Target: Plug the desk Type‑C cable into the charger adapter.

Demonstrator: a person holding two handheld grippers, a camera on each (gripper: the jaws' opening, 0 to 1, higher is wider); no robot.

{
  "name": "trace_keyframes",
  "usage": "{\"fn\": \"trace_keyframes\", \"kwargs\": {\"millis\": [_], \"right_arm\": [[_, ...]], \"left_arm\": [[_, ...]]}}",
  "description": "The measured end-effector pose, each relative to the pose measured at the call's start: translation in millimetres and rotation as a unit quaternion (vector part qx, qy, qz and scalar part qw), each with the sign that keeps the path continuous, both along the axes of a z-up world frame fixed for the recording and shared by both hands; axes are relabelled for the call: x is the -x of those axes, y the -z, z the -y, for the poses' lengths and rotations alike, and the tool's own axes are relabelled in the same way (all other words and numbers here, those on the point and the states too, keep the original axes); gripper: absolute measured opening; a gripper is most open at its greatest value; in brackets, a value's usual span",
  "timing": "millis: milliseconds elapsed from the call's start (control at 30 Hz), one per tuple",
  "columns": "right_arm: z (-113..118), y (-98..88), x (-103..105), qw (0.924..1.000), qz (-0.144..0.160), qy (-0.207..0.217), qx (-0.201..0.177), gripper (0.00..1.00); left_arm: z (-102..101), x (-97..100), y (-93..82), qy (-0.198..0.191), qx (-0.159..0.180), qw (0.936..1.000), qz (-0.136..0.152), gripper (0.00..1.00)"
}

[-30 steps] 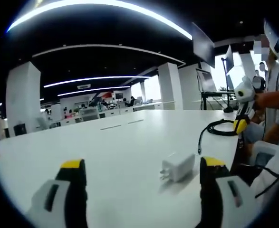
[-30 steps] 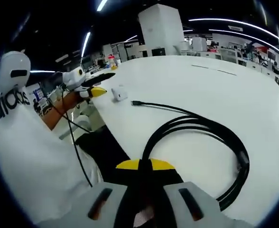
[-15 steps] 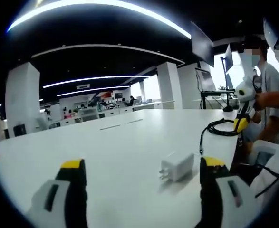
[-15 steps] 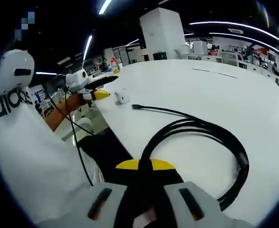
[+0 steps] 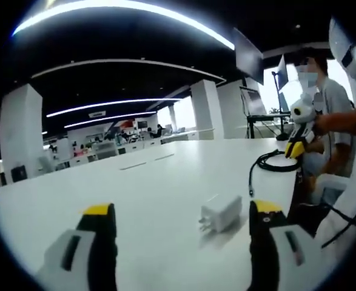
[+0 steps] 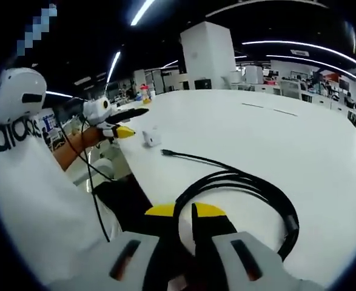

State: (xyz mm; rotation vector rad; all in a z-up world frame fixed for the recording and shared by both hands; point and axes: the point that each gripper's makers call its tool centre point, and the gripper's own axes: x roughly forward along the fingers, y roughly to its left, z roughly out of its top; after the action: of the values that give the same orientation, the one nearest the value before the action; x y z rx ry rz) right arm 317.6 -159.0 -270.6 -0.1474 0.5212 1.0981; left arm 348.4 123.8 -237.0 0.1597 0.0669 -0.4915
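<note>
Two yellow-tipped jaws of the left gripper (image 5: pixel 182 212) stand wide apart in the left gripper view, the white charger adapter (image 5: pixel 221 213) lying on the table (image 5: pixel 135 194) between them, nearer the right jaw. In the right gripper view, the right gripper (image 6: pixel 193 211) is nearly closed, gripping nothing, just before the coiled black cable (image 6: pixel 250 188); the cable's plug end points toward the adapter.

Open-plan office: desk rows (image 5: pixel 105 148), strip lights (image 5: pixel 117 103).

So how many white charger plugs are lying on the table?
1. The white charger adapter lies on the white table between the left gripper's open jaws, near the table edge. The right gripper view shows the same one, beyond the black cable's free end.
</note>
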Motion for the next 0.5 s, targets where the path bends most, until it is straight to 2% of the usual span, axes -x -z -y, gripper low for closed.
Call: {"fn": "trace_keyframes", "kwargs": {"millis": [200, 367, 500], "right_arm": [[-14, -7.4, -5, 0.999, 0.036, -0.025, 0.002, 0.12], [-27, -7.5, -9, 0.9977, 0.048, -0.047, 0.01, 0.12], [-38, -8.1, -12, 0.9958, 0.059, -0.069, 0.016, 0.12]], "left_arm": [[8, 1.2, 0.4, 0.032, -0.018, 0.9993, 0.001, 0.76], [17, 1.7, -2.3, 0.065, -0.043, 0.9969, 0.014, 0.69], [22, 2.7, -0.9, 0.089, -0.058, 0.9943, 0.009, 0.62]]}}
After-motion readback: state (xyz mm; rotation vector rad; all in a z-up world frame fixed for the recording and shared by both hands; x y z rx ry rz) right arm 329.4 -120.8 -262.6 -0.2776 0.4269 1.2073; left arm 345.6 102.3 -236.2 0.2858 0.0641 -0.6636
